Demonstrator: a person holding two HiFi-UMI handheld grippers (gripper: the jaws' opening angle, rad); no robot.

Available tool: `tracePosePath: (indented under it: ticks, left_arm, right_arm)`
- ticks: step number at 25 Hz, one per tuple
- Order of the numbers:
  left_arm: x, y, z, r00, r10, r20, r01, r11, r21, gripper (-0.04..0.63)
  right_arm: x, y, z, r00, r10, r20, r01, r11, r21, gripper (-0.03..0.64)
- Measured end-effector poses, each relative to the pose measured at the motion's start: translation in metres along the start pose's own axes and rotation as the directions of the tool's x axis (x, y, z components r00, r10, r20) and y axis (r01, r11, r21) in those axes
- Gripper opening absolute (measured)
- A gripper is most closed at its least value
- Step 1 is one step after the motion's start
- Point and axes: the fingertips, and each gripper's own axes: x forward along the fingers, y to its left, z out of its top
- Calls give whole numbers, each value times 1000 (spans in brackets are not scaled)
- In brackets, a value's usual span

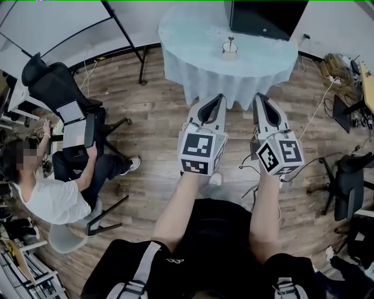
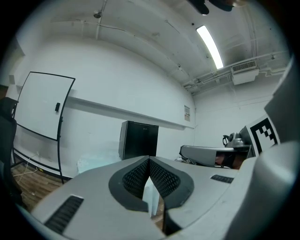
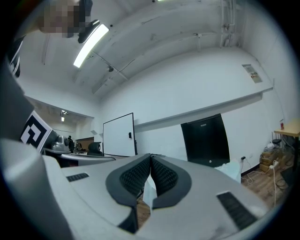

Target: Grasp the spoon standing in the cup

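Observation:
A small cup [image 1: 229, 51] with a spoon [image 1: 231, 42] standing upright in it sits on the round table with a pale cloth [image 1: 193, 35], far ahead in the head view. Both grippers are held low over the wooden floor, short of the table's near edge and pointing towards it. My left gripper [image 1: 220, 97] has its jaws pressed together with nothing between them, as the left gripper view shows [image 2: 149, 160]. My right gripper [image 1: 258, 96] is likewise shut and empty [image 3: 151, 157]. Neither gripper view shows the cup or the spoon.
A black cabinet [image 1: 266, 17] stands behind the table. A person sits at the left [image 1: 55, 195] beside a black office chair [image 1: 55, 84]. A whiteboard stand [image 1: 140, 55] is left of the table; another chair [image 1: 350, 178] and floor cables [image 1: 318, 111] lie right.

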Motion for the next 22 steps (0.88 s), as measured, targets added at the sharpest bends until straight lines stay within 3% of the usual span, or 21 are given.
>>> tracePosePath:
  ticks: [9,13,22]
  left_arm:
    - [24,0,24,999,21,42,-23,998,53,11]
    - [37,-4,20,999,0,47,-3,999,54,11]
    - [97,2,33,997,-35,70,31,998,63,11]
  right_arm:
    - [1,-36,37,995,-21,93,22,1000,-11,6]
    - [5,-45,27,997,-30,72,31,999,-18,6]
    - [40,-94,45,992,-69,103,74,996,-49,6]
